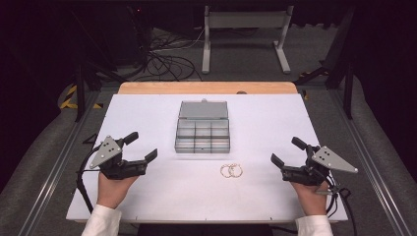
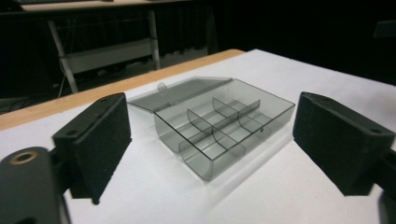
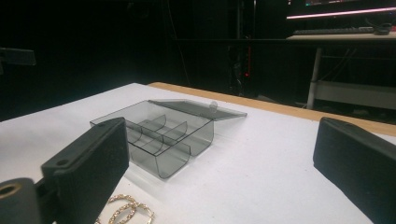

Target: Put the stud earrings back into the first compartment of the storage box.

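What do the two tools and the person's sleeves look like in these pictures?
Both tools are black. The left tool and the right tool each have two blocky black jaws with rough flat pads and carry a grey three-cornered plate with small dark holes. A black cable trails from each. A brass-coloured ring sits on the body. The sleeves are white.

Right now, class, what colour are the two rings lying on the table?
Gold; the rings show best in the high view.
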Action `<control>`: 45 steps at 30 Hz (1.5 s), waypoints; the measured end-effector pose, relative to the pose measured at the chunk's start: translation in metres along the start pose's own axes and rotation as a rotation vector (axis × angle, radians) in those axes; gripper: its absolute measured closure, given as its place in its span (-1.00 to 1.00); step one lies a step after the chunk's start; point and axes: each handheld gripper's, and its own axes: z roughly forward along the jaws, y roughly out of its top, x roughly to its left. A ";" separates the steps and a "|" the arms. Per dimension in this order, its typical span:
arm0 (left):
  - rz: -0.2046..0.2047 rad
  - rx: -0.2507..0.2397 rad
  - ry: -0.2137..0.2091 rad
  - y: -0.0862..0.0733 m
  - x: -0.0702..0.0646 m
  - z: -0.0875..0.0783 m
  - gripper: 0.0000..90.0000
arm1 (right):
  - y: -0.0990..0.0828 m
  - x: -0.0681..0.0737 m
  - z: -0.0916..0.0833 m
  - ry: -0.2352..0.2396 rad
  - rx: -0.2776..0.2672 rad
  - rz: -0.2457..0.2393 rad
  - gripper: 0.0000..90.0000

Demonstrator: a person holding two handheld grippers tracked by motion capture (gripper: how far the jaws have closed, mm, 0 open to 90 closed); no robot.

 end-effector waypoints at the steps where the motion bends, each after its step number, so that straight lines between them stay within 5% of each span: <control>1: 0.009 0.010 -0.005 0.000 -0.002 0.002 -0.68 | 0.000 0.000 0.000 -0.004 0.004 0.000 -0.89; 22: 0.088 0.198 -0.120 0.008 -0.059 0.072 -0.32 | -0.004 -0.001 0.001 -0.031 0.035 -0.013 -0.80; 45: 0.121 0.301 -0.224 0.014 -0.101 0.140 -0.06 | -0.004 0.001 0.002 -0.022 0.044 -0.022 -0.78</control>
